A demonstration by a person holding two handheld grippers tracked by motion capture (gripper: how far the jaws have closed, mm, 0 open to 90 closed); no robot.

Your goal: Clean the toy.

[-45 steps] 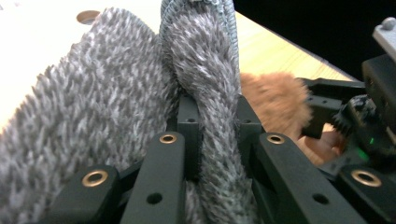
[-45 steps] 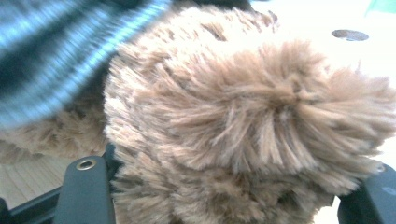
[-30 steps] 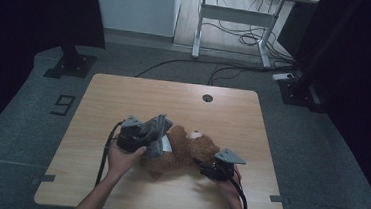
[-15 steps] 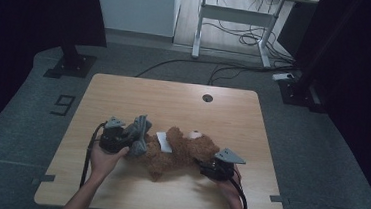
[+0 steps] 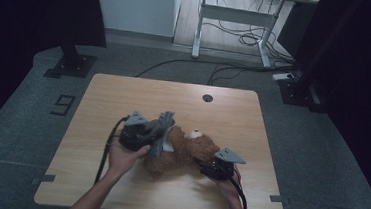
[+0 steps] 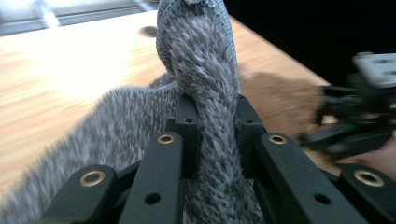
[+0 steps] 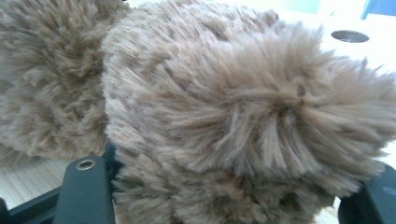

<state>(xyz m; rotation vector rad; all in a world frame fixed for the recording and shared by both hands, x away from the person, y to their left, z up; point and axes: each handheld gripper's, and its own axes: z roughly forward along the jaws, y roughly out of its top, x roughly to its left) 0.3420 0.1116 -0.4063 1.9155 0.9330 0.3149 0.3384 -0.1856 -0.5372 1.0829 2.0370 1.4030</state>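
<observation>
Teddy bear: brown plush teddy bear [image 5: 187, 152] lying on the wooden surface [image 5: 124, 94], a bit toward the near edge and roughly mid-way between the left and right edges.
Grey knit: we've got a grey knitted garment [image 5: 160, 132] bunched up at the bear's left side, touching its fur; we can't tell how much of it is on the bear.
Left claw: the left claw [image 6: 212, 123] is clamped nearly shut on a twisted roll of that grey knit; in the left gripper view the fabric runs straight up between the two black jaws and both press into it.
Left hand: our left hand [image 5: 121, 157] holds that tool just left of the bear, cable trailing back toward the near edge.
Right claw: the right claw [image 5: 203, 167] is about half open around a fluffy brown limb of the bear, fur bulging between and over the jaws in the right gripper view. Which limb it is, we can't tell.
Right hand: our right hand [image 5: 227, 188] sits near the near edge, right of the bear.
Hole: a round cable hole [image 5: 207, 97] near the far edge, well apart from the bear.
</observation>
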